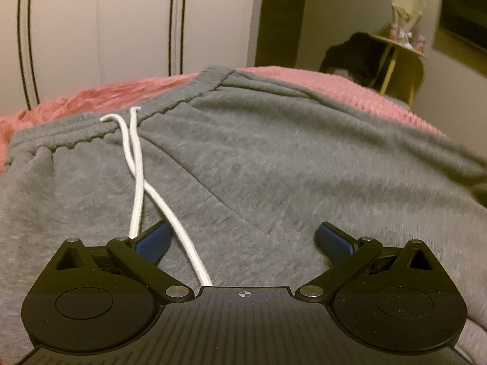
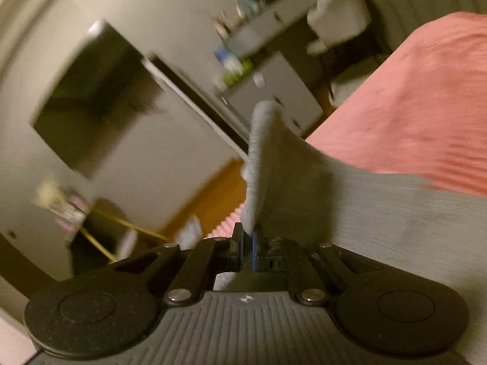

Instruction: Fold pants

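Grey sweatpants (image 1: 258, 158) lie spread on a pink fuzzy blanket (image 1: 350, 85), the elastic waistband (image 1: 127, 115) at the far left. A white drawstring (image 1: 137, 164) runs from the waistband down toward my left gripper. My left gripper (image 1: 243, 240) is open, its blue-padded fingers (image 1: 155, 238) resting low over the fabric, holding nothing. In the right wrist view my right gripper (image 2: 248, 243) is shut on a ribbed cuff end of the grey pants (image 2: 264, 164), lifted above the pink blanket (image 2: 411, 106). The pant leg trails away to the right.
A white wardrobe (image 1: 106, 30) with dark stripes stands behind the bed. A small yellow-legged table (image 1: 395, 45) with dark cloth and knick-knacks stands at the far right. The right wrist view shows a blurred room with white cabinets (image 2: 274, 70) and wooden floor (image 2: 219, 191).
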`<action>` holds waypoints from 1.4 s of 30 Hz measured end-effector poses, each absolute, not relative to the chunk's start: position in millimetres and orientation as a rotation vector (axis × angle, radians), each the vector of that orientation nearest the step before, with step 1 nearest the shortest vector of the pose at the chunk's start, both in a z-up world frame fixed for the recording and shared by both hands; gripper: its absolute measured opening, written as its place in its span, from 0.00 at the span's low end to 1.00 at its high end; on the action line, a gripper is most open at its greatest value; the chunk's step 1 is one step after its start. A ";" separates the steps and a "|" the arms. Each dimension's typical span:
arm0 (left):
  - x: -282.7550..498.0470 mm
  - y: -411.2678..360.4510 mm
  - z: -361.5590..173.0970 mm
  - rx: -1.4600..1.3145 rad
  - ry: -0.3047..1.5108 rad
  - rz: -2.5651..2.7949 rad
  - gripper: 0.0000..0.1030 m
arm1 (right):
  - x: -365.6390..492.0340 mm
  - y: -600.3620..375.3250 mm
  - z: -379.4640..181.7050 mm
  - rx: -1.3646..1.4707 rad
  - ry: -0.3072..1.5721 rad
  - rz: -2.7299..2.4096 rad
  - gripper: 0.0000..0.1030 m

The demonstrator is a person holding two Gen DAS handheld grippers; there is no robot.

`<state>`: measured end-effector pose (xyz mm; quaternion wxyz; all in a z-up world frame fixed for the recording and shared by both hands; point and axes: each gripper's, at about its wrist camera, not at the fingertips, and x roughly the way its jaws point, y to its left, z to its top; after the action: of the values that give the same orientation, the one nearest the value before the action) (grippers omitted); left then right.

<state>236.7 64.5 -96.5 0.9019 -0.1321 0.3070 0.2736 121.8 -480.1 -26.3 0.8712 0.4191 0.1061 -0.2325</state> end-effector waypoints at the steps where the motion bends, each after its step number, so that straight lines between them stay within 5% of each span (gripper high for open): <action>1: 237.0 63.7 -95.9 -0.263 0.642 0.563 1.00 | 95.3 -475.9 -34.6 0.866 0.217 -0.495 0.04; 8: 216.5 82.7 -58.2 -0.418 0.606 0.353 1.00 | 6.1 -503.3 -125.6 1.116 0.315 -0.592 0.00; 10: 220.7 99.1 -44.4 -0.558 0.581 0.239 1.00 | 6.3 -510.3 -122.7 1.139 0.295 -0.546 0.06; 14: 267.4 123.4 -33.9 -0.745 0.586 0.071 1.00 | 18.8 -514.9 -119.3 1.149 0.290 -0.458 0.40; 21: 373.1 102.5 -55.6 -0.745 0.851 -0.015 1.00 | 44.8 -508.3 -117.9 1.114 0.324 -0.419 0.36; 22: 380.6 97.2 -58.3 -0.721 0.884 -0.009 0.97 | 42.3 -504.6 -114.5 1.110 0.336 -0.422 0.30; 24: 391.7 89.1 -64.1 -0.646 0.963 0.007 0.74 | 44.9 -506.0 -109.4 1.085 0.384 -0.440 0.11; 26: 388.3 85.6 -59.8 -0.564 0.986 0.011 0.25 | 46.3 -507.7 -103.2 1.070 0.417 -0.438 0.05; 27: 383.7 88.5 -55.8 -0.583 0.989 -0.023 0.14 | 47.6 -507.7 -96.9 1.046 0.431 -0.438 0.05; 36: 204.5 137.1 20.2 -0.779 0.679 -0.219 0.12 | -5.3 -515.8 -16.5 0.859 0.263 -0.450 0.03; 42: 79.8 144.4 -26.0 -0.752 0.780 -0.136 0.12 | -56.3 -521.0 -35.1 0.781 0.377 -0.585 0.03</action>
<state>79.8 144.4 -26.0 0.8546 -0.3578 0.3707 -0.0644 -56.3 -521.0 -35.1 0.8663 0.3731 0.1800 -0.2791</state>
